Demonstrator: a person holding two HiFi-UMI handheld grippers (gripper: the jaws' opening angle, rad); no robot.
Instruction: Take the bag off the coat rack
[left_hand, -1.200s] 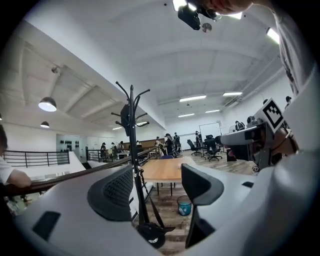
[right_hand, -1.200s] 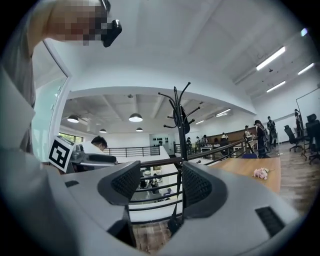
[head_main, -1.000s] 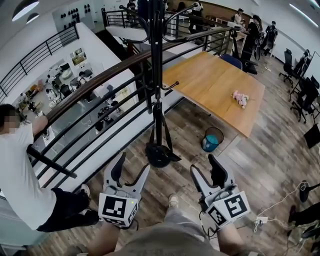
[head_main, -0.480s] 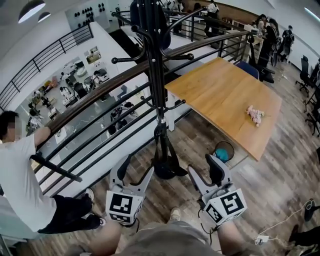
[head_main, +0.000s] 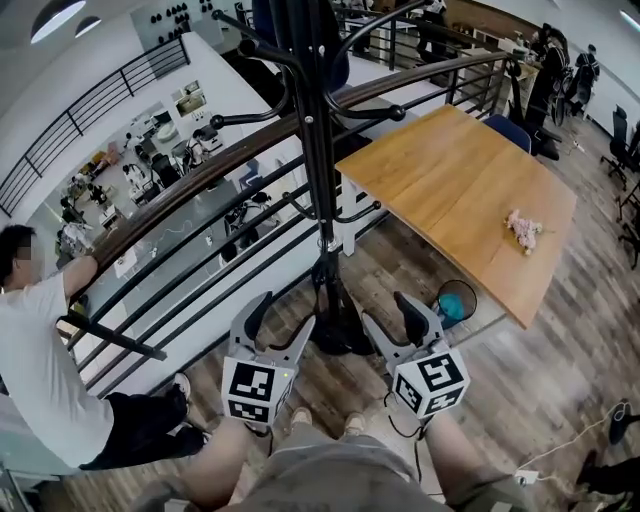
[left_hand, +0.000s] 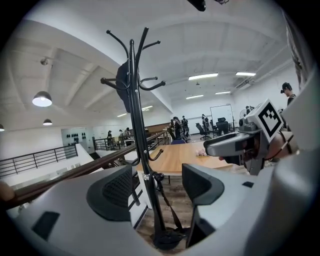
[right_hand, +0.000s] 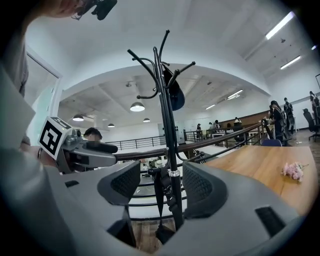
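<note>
Head view: the black coat rack (head_main: 318, 170) stands upright just in front of a dark railing (head_main: 200, 180). A black bag (head_main: 340, 335) lies low at the rack's foot, and its long strap (head_main: 330, 275) runs up to a low hook on the pole. A dark blue thing (head_main: 300, 30) hangs among the top hooks; what it is cannot be told. The left gripper (head_main: 285, 310) and the right gripper (head_main: 385, 312) are held side by side, one on each side of the rack's foot, both with jaws apart and nothing in them. Neither touches the rack or the bag. A wooden table (head_main: 470, 190) stands to the right with a small pink toy (head_main: 524, 228) on it, and a blue bin (head_main: 455, 302) sits by its near corner. A person in a white shirt (head_main: 40, 360) leans on the railing at the left.

Left gripper view: the jaws stand wide, with the pole and strap seen in the gap well beyond them and the bag low between them. The right gripper shows at the right edge.

Right gripper view: the jaws are spread and empty, and the pole and hanging strap show through the gap, not touching either pad
</note>
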